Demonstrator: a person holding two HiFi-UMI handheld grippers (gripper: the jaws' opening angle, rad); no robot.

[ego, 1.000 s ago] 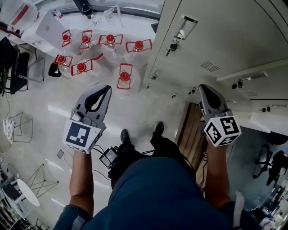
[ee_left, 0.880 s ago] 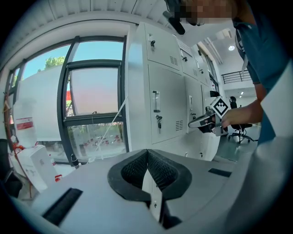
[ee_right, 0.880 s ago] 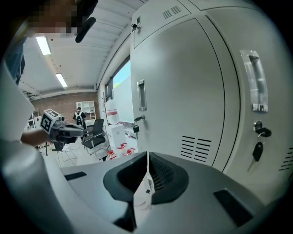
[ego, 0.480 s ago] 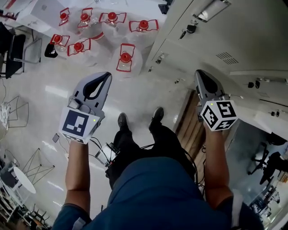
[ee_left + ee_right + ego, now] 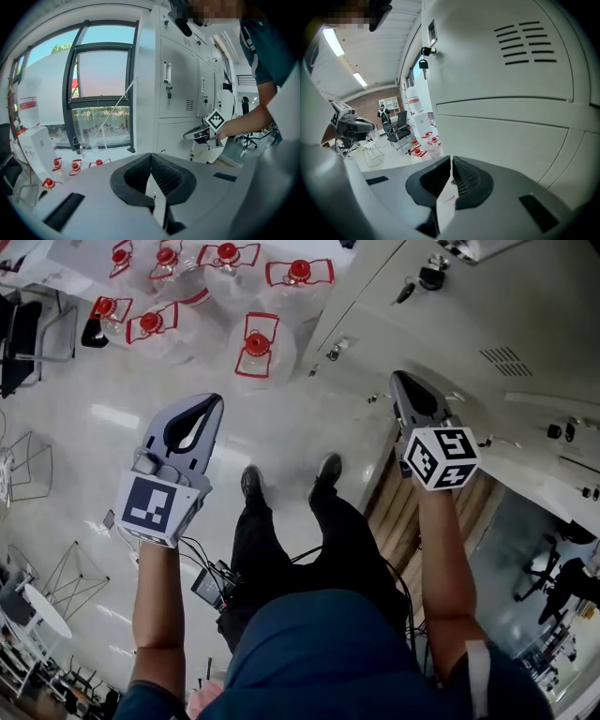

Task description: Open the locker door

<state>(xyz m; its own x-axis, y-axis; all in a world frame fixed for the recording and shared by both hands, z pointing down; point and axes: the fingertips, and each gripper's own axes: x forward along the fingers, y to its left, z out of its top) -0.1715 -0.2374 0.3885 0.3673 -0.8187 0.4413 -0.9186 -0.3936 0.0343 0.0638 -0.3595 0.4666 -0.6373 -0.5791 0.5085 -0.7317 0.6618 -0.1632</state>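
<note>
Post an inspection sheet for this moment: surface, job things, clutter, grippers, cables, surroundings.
Surface: glossy pale floor.
Job's things: locker door shut; key hanging in a lock at its edge.
Clutter: water jugs with red caps, grouped on the floor.
Grippers: left gripper shut, empty; right gripper shut, empty, close to the lockers.
Cables: black cables and a small box at the person's waist.
Surroundings: window, office chair.

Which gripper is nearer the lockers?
Right. The right gripper sits close in front of the lockers, pointing at a door. The left gripper is farther out over the floor, on the side of the jugs.
</note>
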